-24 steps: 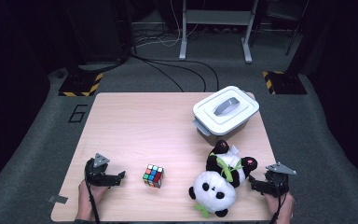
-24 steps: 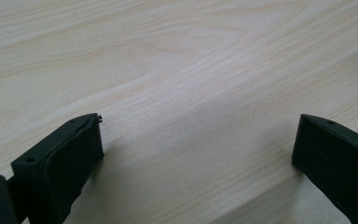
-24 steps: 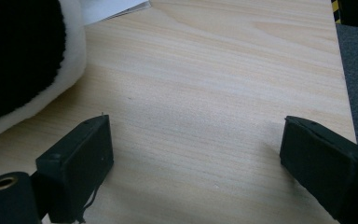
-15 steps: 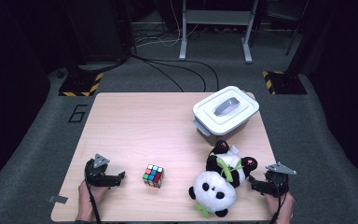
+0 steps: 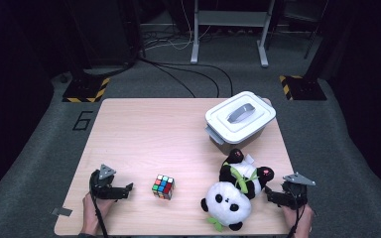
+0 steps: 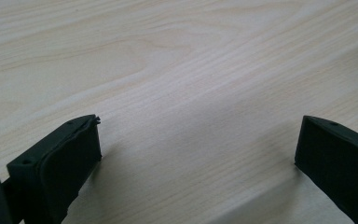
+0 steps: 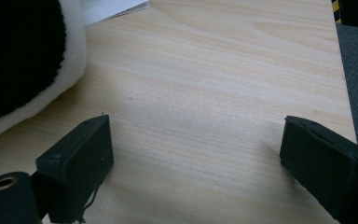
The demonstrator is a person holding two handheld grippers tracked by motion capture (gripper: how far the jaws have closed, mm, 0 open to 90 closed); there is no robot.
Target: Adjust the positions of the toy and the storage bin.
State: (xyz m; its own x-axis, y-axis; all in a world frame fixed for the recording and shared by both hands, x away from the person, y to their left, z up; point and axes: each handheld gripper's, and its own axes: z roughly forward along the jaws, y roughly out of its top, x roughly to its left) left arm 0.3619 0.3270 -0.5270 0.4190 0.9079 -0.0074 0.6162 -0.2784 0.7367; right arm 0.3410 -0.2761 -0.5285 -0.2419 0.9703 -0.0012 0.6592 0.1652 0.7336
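High view: the left hand-held gripper rests on the worktop with its jaws apart and nothing between them. It points toward the cube, which sits just beside it, not touching. The right hand-held gripper lies on the far side of the cube, next to the panda. Its jaws are also apart and hold nothing. The panda lies between the cube and that gripper, head toward the worktop's near edge. Its black foot is close to the jaws, but I cannot tell whether they touch.

Left gripper view: the left hand-held gripper shows 2 black jaws spread wide over bare wood. Right gripper view: the right hand-held gripper shows the same, with the panda off to one side of the jaws, not in the gap.

The box stands beyond the panda from the cube, lid on, handle up.

As I judge it, the work is at its very start. Nothing is gripped, nothing lifted, and the lid is shut. If the 2 items are meant for the box, all of it is left to do: opening the lid, picking up the cube and panda, and placing them.
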